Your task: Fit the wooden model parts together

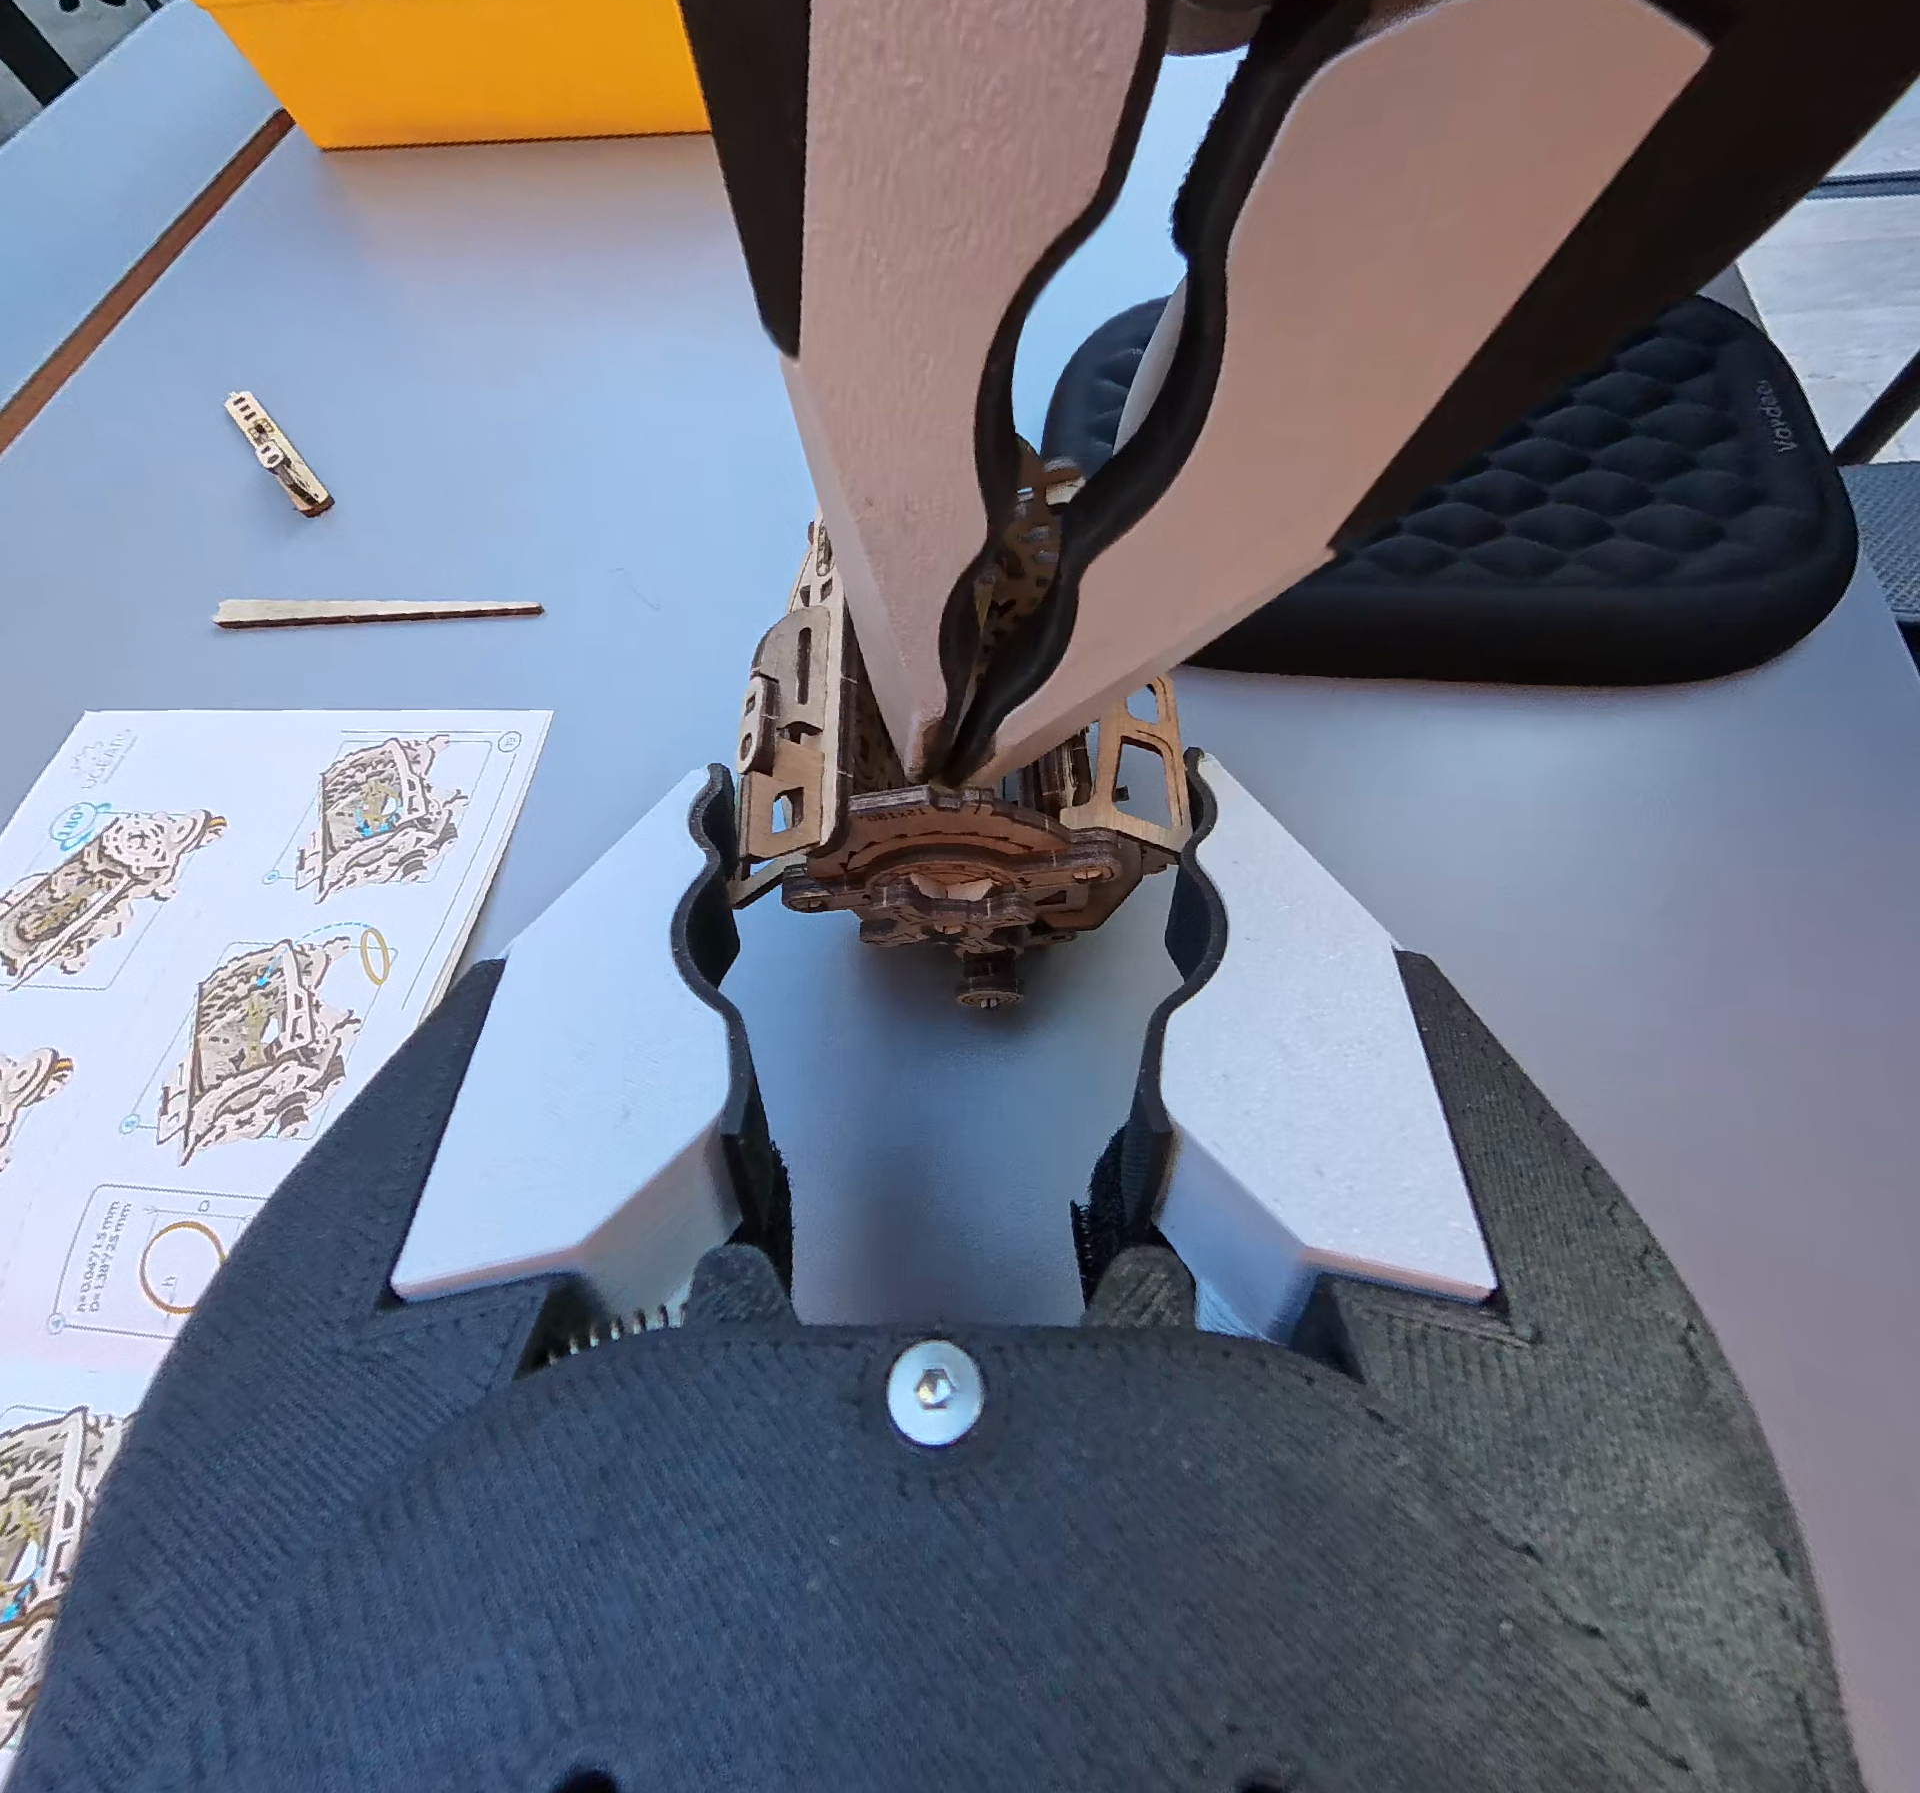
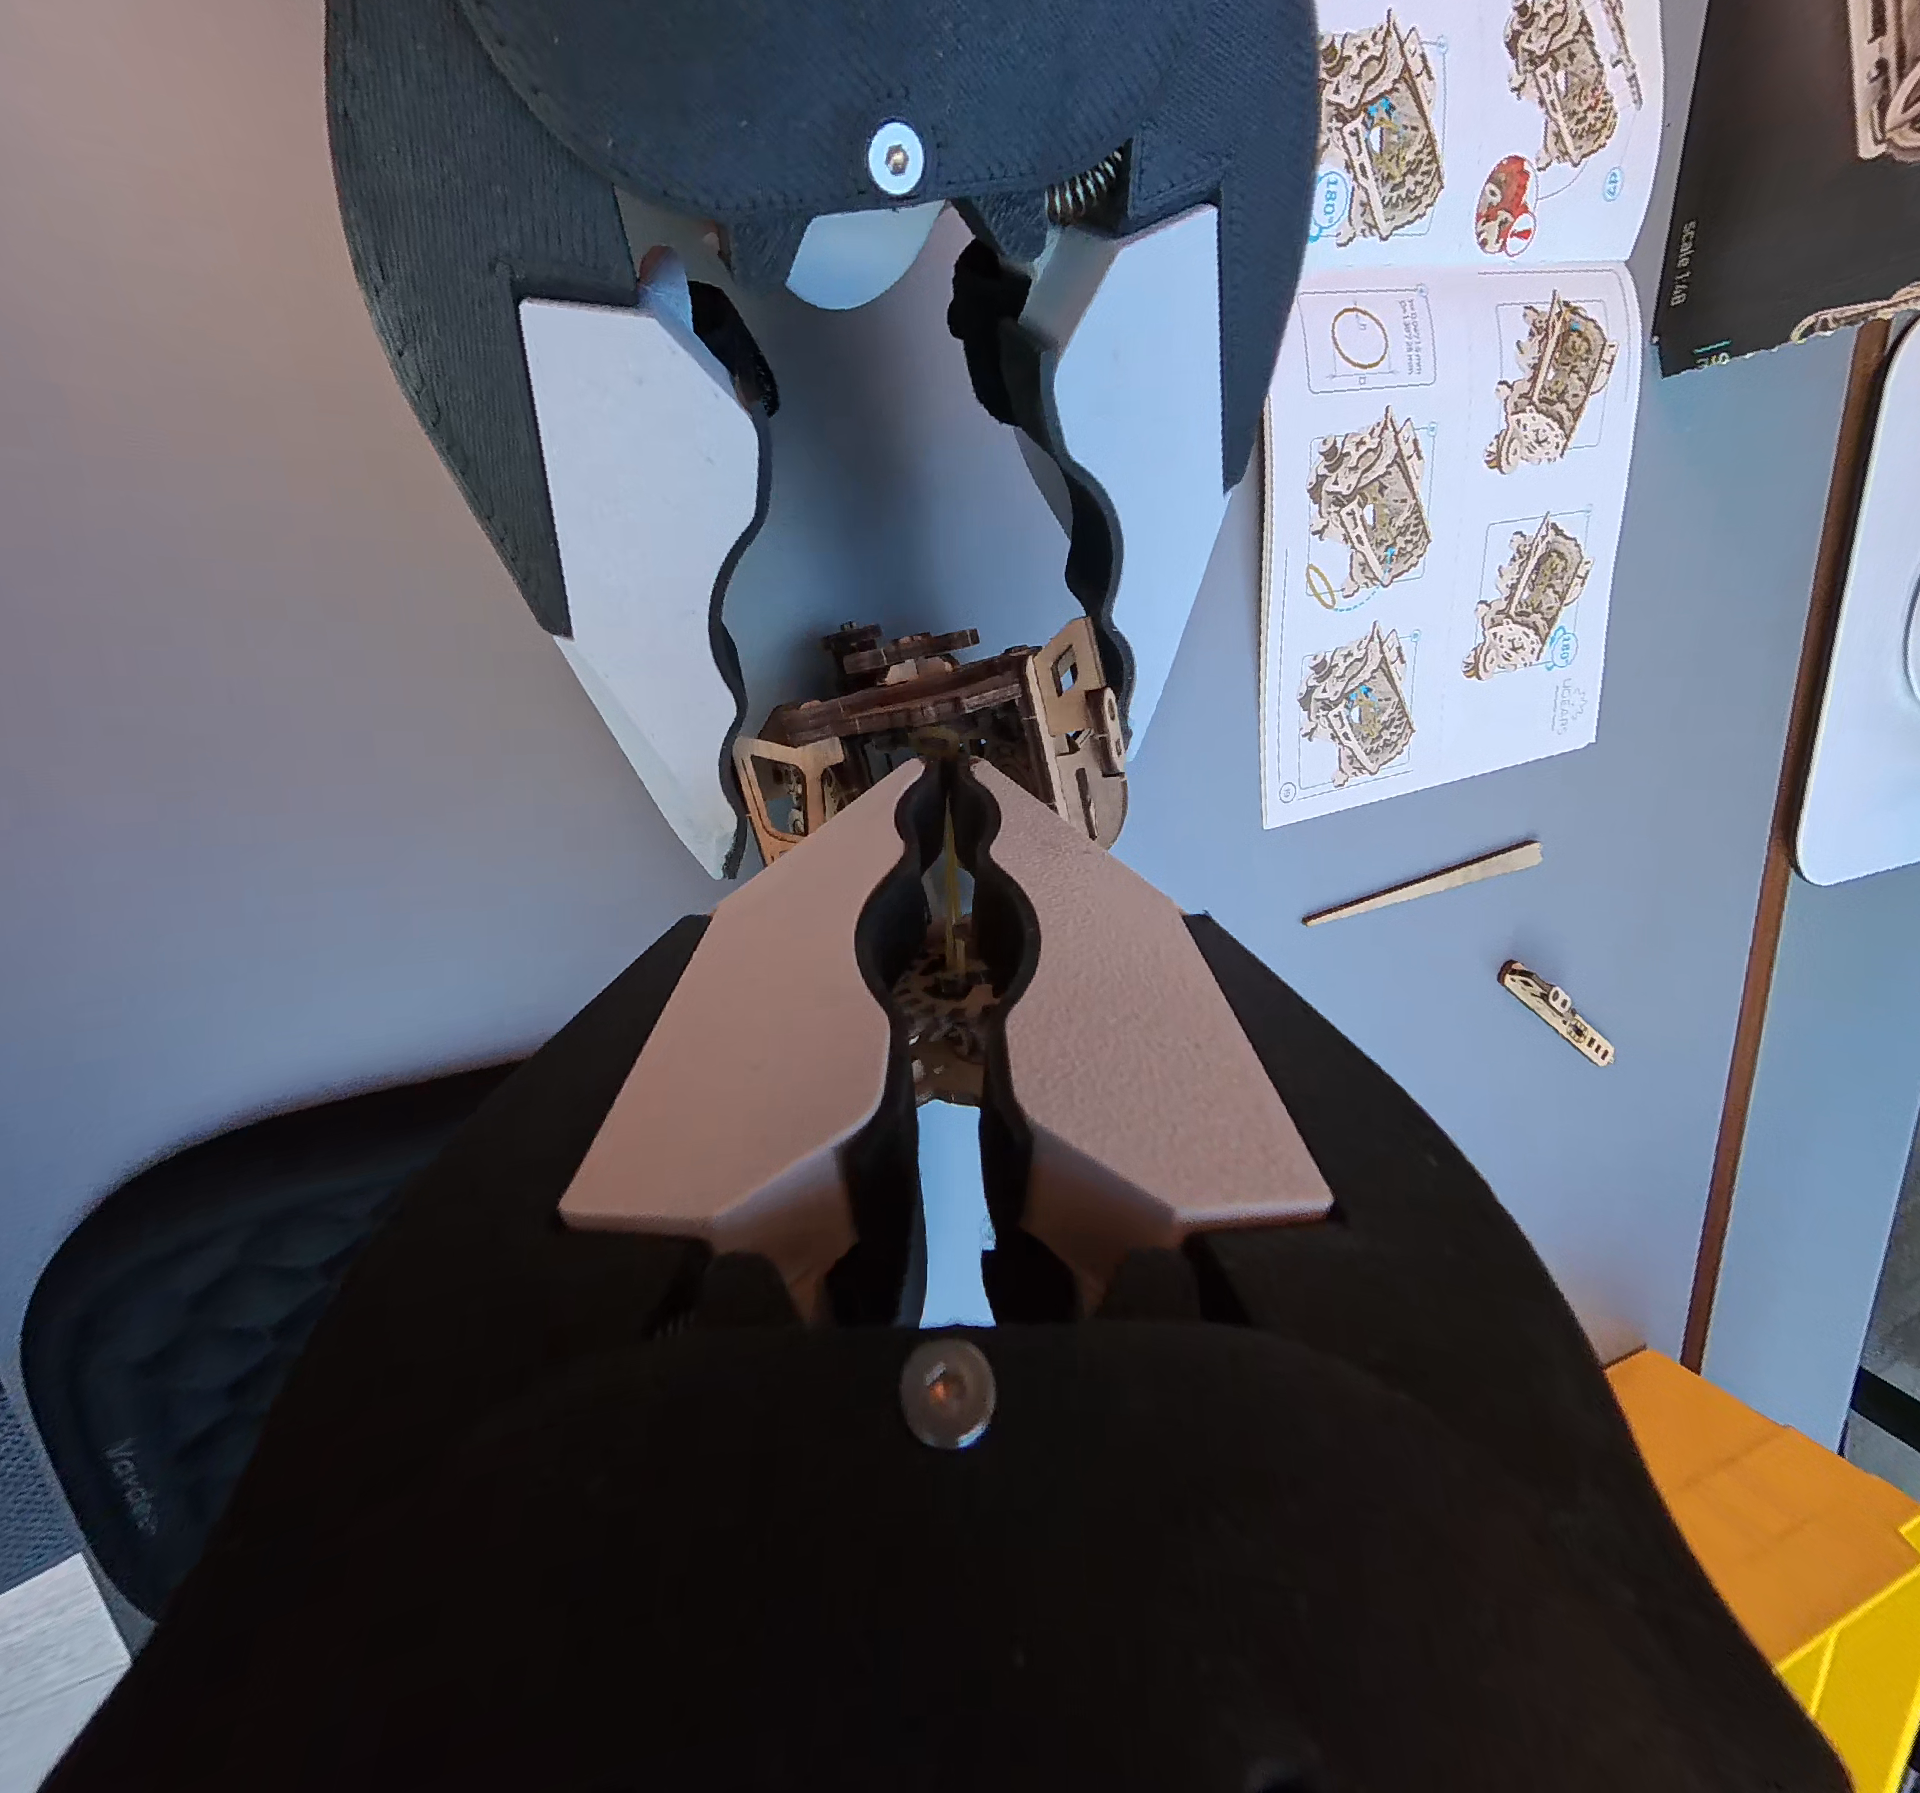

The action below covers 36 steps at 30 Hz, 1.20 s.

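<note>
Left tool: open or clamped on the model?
Clamped. The left tool has a finger on each side of the wooden model, pads touching its side frames.

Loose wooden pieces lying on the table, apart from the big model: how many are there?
2. A long thin wooden stick lies beyond the instruction sheet; a small slotted wooden piece lies farther back, near the table's edge. More could be hidden behind the grippers.
</note>
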Each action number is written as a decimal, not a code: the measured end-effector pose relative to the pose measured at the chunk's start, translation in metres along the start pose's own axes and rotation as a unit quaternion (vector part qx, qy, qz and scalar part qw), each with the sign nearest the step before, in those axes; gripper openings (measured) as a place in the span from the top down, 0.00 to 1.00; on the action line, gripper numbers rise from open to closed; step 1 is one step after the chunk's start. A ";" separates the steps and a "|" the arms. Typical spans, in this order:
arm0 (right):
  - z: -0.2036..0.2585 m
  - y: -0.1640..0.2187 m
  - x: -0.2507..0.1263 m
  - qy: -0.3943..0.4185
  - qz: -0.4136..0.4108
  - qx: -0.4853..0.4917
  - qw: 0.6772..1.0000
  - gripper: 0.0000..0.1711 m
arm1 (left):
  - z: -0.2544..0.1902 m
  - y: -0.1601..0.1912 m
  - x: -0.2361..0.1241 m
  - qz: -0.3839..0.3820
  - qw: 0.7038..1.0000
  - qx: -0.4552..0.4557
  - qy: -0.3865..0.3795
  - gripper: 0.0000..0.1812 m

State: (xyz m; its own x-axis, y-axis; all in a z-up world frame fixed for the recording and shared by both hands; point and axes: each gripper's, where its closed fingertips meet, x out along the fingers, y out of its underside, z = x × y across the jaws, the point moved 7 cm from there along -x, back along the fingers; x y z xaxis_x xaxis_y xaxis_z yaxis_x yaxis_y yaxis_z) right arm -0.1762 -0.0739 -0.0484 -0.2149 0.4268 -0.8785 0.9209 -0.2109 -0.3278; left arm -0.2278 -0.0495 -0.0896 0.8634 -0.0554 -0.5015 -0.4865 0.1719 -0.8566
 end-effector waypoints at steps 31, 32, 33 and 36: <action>0.005 0.014 -0.014 0.005 -0.099 -0.005 0.995 1.00 | -0.001 0.001 -0.001 -0.009 1.000 0.019 0.008 0.54; 0.005 0.016 -0.015 0.002 -0.111 -0.003 0.994 1.00 | -0.001 0.001 -0.001 -0.011 1.000 0.025 0.009 0.54; 0.007 0.018 -0.017 -0.006 -0.129 -0.008 0.992 1.00 | -0.002 0.001 -0.001 -0.013 0.999 0.030 0.009 0.54; 0.008 0.026 -0.020 0.000 -0.169 -0.020 0.985 1.00 | -0.003 0.002 -0.001 -0.018 0.999 0.039 0.010 0.54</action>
State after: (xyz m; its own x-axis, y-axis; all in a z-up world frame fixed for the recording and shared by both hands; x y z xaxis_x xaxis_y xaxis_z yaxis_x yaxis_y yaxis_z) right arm -0.1505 -0.0954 -0.0418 -0.5113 0.4663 -0.7218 0.8089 -0.0226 -0.5876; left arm -0.2303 -0.0526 -0.0910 0.8768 -0.0825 -0.4738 -0.4430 0.2452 -0.8624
